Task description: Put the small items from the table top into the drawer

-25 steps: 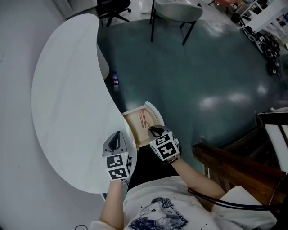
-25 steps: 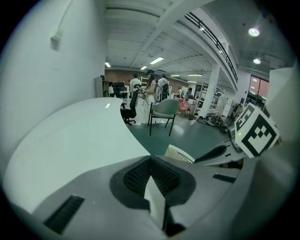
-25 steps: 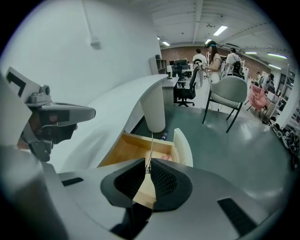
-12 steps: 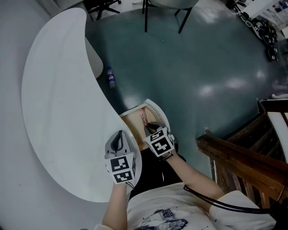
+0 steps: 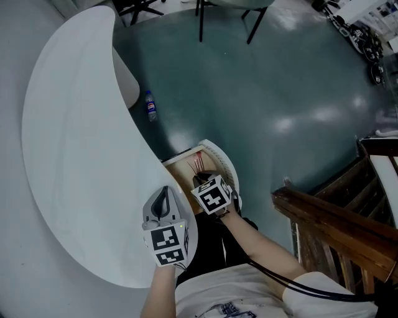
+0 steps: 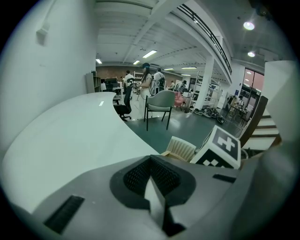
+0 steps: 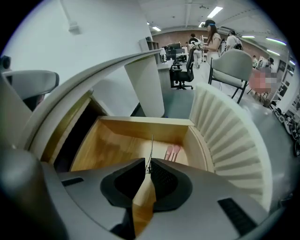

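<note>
The wooden drawer stands pulled out from under the white curved table, its ribbed white front toward the floor. Thin pink sticks lie on its bottom, also showing as reddish sticks in the head view. My right gripper hangs over the drawer, shut on a thin metal pin that pokes out past its tips. My left gripper rests above the table's near edge, jaws together with nothing between them.
A plastic bottle lies on the green floor beside the table. Chair legs stand at the far end, and a grey chair shows in the left gripper view. A dark wooden frame rises at the right.
My right gripper has sunk toward the open drawer with the pin still pinched. The left gripper has dropped a little closer to the table edge.
</note>
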`<act>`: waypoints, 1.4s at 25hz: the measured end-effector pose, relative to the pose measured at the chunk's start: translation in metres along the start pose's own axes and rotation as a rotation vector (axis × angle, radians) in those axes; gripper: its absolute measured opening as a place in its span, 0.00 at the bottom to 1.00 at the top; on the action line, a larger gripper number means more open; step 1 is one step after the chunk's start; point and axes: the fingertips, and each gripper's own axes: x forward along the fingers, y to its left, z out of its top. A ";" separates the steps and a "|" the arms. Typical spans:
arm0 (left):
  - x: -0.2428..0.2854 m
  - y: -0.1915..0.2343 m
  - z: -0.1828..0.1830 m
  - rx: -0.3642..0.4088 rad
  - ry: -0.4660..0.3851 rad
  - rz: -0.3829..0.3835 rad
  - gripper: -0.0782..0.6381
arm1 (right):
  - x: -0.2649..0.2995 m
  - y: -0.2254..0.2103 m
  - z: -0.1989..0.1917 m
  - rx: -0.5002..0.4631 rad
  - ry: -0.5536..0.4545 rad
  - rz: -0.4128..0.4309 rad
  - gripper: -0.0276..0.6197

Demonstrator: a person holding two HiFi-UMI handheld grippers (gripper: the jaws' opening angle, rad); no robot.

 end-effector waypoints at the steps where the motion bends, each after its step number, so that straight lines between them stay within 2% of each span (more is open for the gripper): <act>1: 0.000 0.000 0.000 0.003 0.000 0.000 0.16 | 0.006 0.000 -0.001 0.003 0.008 0.002 0.13; 16: 0.004 -0.001 -0.003 0.017 0.030 -0.016 0.16 | 0.065 -0.017 -0.023 -0.019 0.112 -0.054 0.13; 20: 0.003 -0.002 -0.003 0.017 0.034 -0.025 0.16 | 0.072 -0.024 -0.026 -0.048 0.124 -0.096 0.13; 35: 0.005 0.001 -0.001 0.018 0.039 -0.028 0.16 | 0.077 -0.028 -0.028 -0.046 0.135 -0.109 0.13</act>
